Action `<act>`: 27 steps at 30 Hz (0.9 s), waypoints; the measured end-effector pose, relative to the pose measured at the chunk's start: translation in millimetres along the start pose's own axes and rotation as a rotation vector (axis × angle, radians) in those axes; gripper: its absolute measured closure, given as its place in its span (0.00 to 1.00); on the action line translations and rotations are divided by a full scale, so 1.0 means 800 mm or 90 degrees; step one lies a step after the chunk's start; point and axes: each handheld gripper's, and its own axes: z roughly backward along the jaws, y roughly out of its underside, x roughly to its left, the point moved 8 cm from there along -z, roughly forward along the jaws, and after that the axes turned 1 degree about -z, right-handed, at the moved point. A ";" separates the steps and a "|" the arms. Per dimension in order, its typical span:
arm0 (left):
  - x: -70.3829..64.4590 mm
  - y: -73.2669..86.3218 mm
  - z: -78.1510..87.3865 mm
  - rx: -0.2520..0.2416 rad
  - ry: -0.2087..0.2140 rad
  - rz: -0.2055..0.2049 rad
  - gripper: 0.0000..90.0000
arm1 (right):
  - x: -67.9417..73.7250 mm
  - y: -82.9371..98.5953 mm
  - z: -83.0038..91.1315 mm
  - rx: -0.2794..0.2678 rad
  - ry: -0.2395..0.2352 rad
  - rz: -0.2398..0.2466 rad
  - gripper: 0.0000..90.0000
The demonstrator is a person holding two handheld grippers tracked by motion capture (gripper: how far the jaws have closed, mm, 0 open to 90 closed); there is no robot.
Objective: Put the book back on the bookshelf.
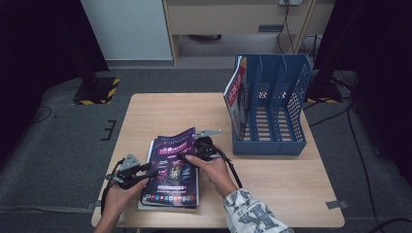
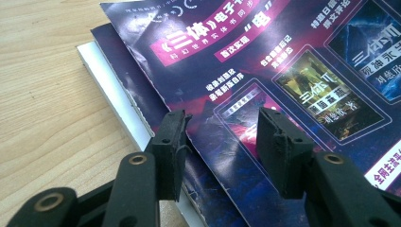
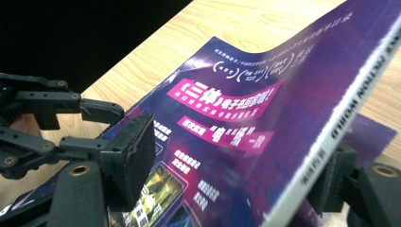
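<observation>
Right claw [image 3: 236, 175] straddles lifted magazine [image 3: 265, 109] spine, L claw [image 2: 222, 142] above cover.

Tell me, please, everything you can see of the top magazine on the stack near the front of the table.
The top magazine has a glossy purple cover with pink banners, white Chinese lettering and small framed pictures, and a white spine with dark print. It lies on a small stack of magazines on the wooden table. Its far right edge is lifted and curling, with the right tongs astride that spine edge. The left tongs stand open over its near left part.
</observation>
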 end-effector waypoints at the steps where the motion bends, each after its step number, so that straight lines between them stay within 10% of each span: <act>1: 0.000 0.000 0.000 -0.001 0.000 0.000 0.59 | 0.001 -0.001 -0.002 0.003 0.000 -0.002 0.33; 14: 0.000 0.000 0.000 0.000 0.000 -0.003 0.59 | 0.010 -0.004 -0.027 0.039 0.009 0.016 0.34; 27: -0.001 -0.001 -0.001 0.001 0.006 -0.004 0.56 | -0.004 -0.003 -0.034 0.059 0.052 0.003 0.66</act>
